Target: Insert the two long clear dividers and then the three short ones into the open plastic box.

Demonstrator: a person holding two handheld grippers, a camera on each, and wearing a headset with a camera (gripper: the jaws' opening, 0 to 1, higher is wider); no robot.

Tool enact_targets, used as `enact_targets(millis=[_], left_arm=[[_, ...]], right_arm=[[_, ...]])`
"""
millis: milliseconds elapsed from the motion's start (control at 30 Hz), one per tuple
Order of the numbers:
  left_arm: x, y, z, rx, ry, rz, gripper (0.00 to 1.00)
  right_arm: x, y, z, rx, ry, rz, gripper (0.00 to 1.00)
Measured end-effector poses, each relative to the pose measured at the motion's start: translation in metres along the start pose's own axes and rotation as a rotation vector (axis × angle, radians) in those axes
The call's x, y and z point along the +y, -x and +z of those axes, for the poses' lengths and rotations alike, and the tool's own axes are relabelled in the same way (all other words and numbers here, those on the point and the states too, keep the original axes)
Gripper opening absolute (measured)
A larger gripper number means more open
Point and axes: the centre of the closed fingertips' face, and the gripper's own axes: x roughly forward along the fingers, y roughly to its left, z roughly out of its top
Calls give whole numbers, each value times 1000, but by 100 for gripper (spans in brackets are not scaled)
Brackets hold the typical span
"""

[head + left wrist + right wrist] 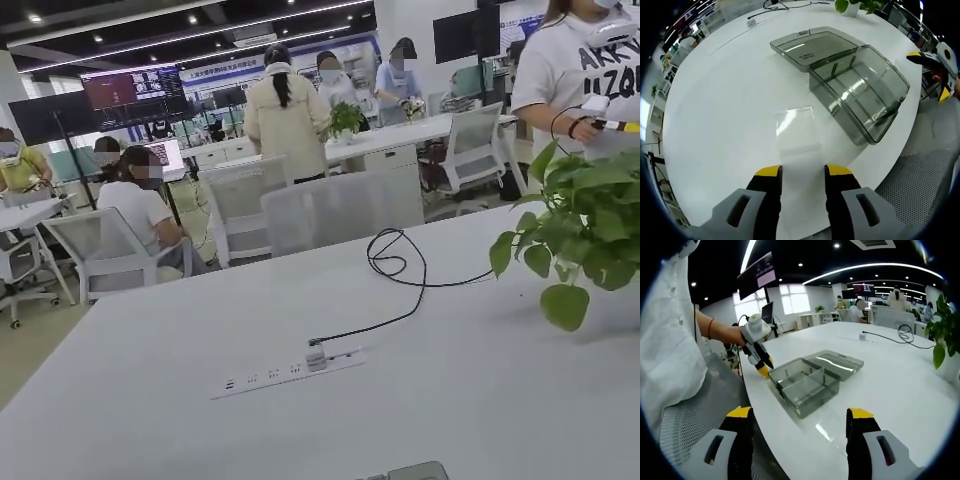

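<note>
Layout from where I'm driving: the open box [860,97] sits on the table [715,100] close to its edge. Its lid [815,47] is laid flat on the far side, touching the box. A partition [807,381] stands across the inside. One loose divider [796,129] lies flat on the table just beside the box, straight ahead of my left gripper [803,172]. My right gripper [800,412] faces the box from off the table's edge. Farther back there's a power strip [290,373], a cable [400,270] looping behind it, a plant [585,230] to the right, and chairs [330,210] behind the table.

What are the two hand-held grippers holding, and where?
Nothing. The left hand-held gripper and the right hand-held gripper are both open and empty; a clear divider lies loose on the table.
</note>
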Motion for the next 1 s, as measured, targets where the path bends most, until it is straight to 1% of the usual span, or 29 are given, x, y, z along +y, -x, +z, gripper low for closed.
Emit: enact_targets(millis=[100, 300, 367, 533, 833, 1000], left_arm=[[0, 1, 0, -4, -9, -7, 32], [1, 2, 0, -18, 6, -29, 31], [0, 2, 0, -22, 2, -32, 31], [-1, 2, 0, -31, -6, -40, 30], [-1, 4, -2, -57, 14, -58, 30], [-1, 7, -3, -81, 34, -70, 30]], right_arm=[[1, 0, 1, 1, 0, -1, 76], [1, 2, -1, 9, 2, -8, 76], [2, 3, -1, 13, 0, -10, 76], [3, 5, 3, 13, 4, -15, 76], [5, 4, 6, 29, 10, -15, 76], [6, 4, 7, 36, 10, -17, 76]])
